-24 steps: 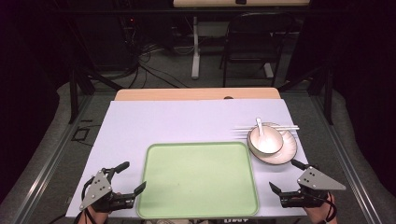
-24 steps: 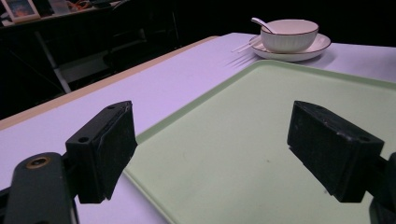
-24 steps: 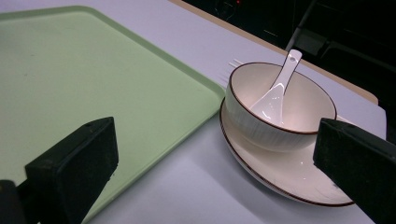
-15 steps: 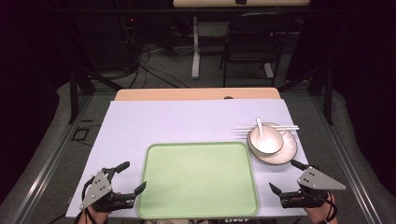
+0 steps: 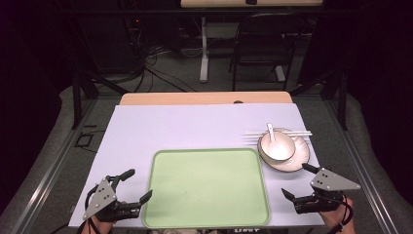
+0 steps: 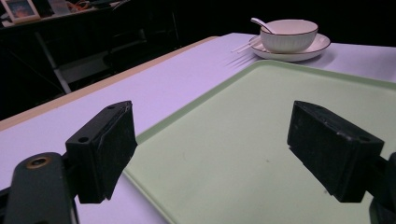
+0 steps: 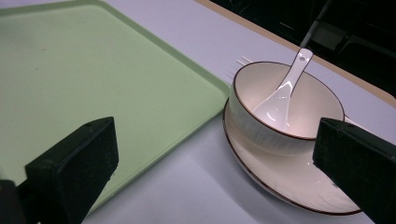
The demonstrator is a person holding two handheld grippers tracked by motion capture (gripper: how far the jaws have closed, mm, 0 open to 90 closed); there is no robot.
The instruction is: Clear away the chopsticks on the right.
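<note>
A person holds the left gripper [image 5: 137, 186] at the near left corner of the table [image 5: 195, 126], its jaws spread wide with nothing between them; in the left gripper view they straddle the near left edge of the green tray [image 6: 261, 140], one jaw over the pale tabletop and the other over the tray. The right gripper [image 5: 298, 184] sits at the near right corner, just beside the tray's right edge, and its jaws also stand wide apart and hold nothing. Seen along the right gripper's jaws, a white bowl [image 7: 285, 109] with a dark rim stands on a matching plate [image 7: 280, 182], close to the tray's far right corner but apart from it, on the bare table. A white spoon [image 7: 282, 93] leans inside the bowl, its handle pointing up and away over the rim. In the high view, chopsticks [image 5: 297, 132] lie behind the bowl, partly across the plate's far edge. The tray lies flat at the near middle of the table, between the two grippers.
</note>
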